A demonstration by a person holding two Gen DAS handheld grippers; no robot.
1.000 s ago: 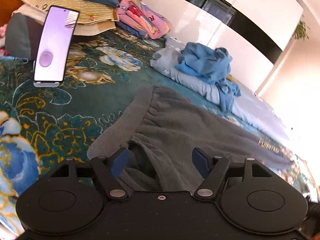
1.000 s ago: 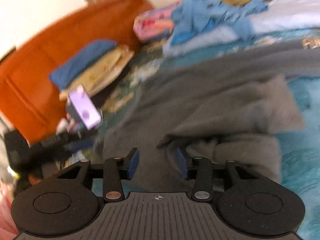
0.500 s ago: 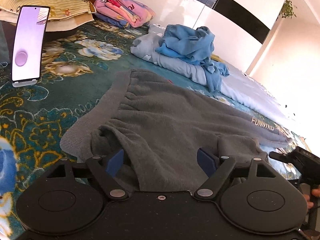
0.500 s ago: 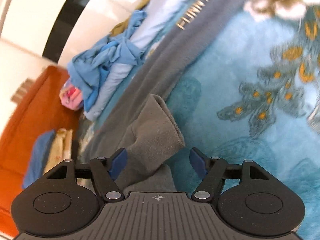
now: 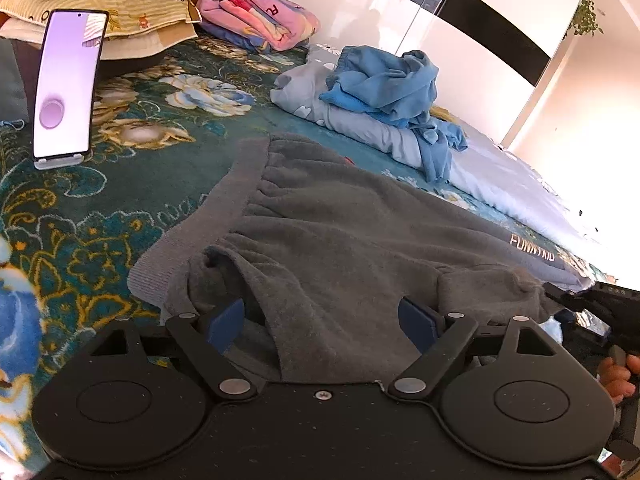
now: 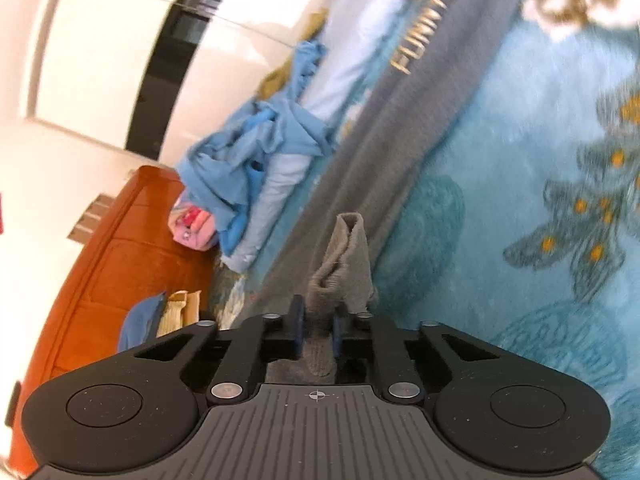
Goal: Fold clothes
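Grey sweatpants (image 5: pixel 340 240) lie spread on the floral bedspread (image 5: pixel 80 248), waistband to the left, one leg folded back toward me. My left gripper (image 5: pixel 322 320) hovers over the near edge by the waist; its jaws are opening, with grey cloth between them and the pads (image 5: pixel 226 320) clear of it. My right gripper (image 6: pixel 316 328) is shut on the bunched leg cuff (image 6: pixel 344 256), which sticks up between its pads. The other leg (image 6: pixel 420 92), with gold lettering, runs away beyond. In the left wrist view the right gripper (image 5: pixel 592 304) shows at the right edge, with a hand below it.
A phone on a stand (image 5: pixel 66 88) stands at the left. A blue clothes heap (image 5: pixel 384 84) on pale bedding lies behind the sweatpants. A folded pink blanket (image 5: pixel 256 12) and stacked pillows (image 5: pixel 100 4) sit at the back. The orange headboard (image 6: pixel 100 260) and a white wardrobe (image 5: pixel 360 12) bound the bed.
The right gripper rolled, swung to the leg end and closed on the cuff. The left jaws spread a little wider; the left hand stayed nearly in place.
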